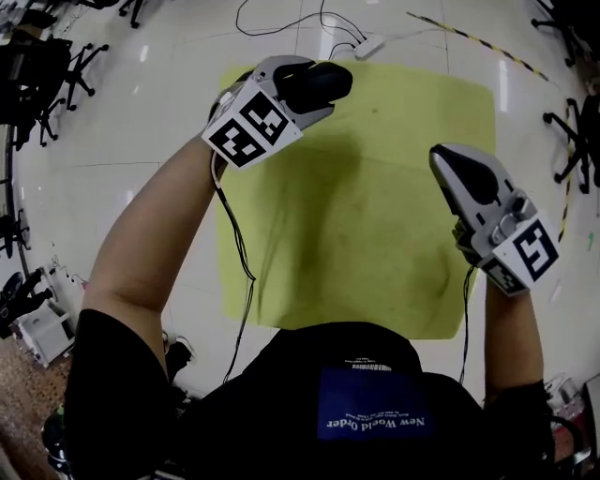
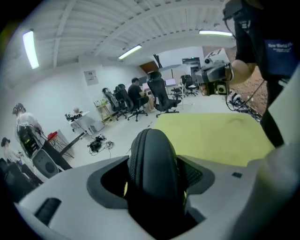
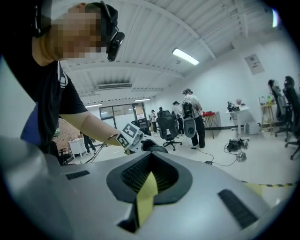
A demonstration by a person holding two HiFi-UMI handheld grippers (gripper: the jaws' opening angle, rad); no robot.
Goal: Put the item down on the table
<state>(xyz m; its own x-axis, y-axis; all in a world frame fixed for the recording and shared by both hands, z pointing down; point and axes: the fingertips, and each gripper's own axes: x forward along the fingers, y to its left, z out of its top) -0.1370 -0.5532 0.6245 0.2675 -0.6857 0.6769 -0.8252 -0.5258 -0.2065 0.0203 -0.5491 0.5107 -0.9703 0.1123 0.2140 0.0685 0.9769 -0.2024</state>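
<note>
Yellow-green table [image 1: 375, 216] open between left gripper [image 1: 317, 84] and right gripper [image 1: 450, 164], power strip [image 1: 368, 44] and cable [image 1: 281, 26] on floor beyond, office chairs [image 1: 56, 67] well off.

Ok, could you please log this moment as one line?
left gripper: jaws shut on black zippered case | case: above yellow-green table, not set down | right gripper: jaws shut, empty

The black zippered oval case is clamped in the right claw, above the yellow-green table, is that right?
No: the black zippered oval case is clamped in the left claw, above the yellow-green table; the left gripper view shows it.
</note>
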